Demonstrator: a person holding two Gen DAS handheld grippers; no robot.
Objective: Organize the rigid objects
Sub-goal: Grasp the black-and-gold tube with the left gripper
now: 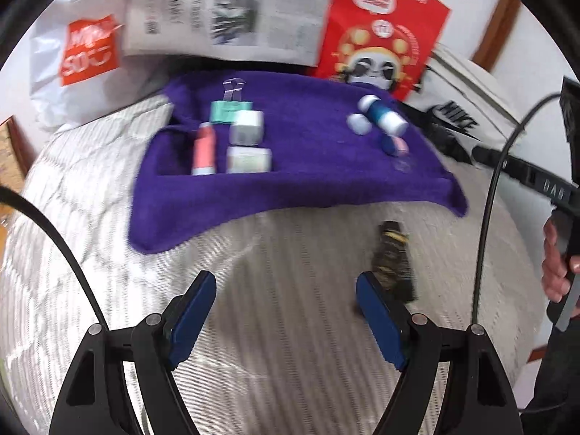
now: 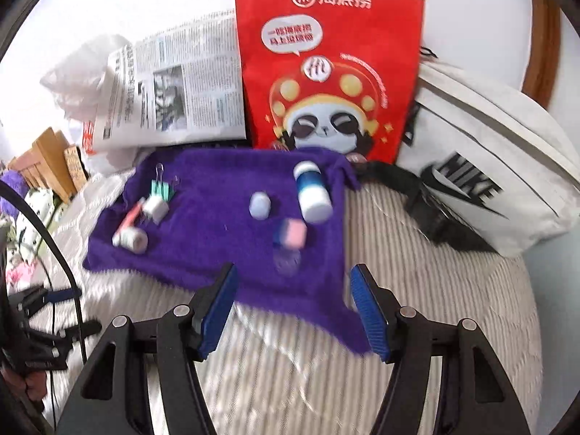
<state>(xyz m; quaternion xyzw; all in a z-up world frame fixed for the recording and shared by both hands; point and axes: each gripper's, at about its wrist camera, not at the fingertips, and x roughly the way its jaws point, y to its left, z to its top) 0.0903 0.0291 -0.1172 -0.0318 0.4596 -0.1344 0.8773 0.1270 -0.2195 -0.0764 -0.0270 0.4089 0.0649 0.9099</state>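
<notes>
Towel (image 2: 217, 239): most small stuff's parked on it already, in two clusters.
Leftover: dark patterned object (image 1: 393, 261) sits off it, near your left gripper (image 1: 286, 301).
Jaws: left and right gripper (image 2: 293, 290) both open, empty.

A newspaper (image 2: 174, 98), red paper bag (image 2: 326, 72) and white Nike bag (image 2: 489, 166) stand behind.

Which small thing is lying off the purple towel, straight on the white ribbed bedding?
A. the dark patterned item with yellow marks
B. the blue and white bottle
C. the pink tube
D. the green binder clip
A: in the left wrist view the dark patterned item lies on the white bedding in front of the purple towel, beside one of the left gripper's fingers, while the clip, bottle and tube all rest on the towel.
</notes>
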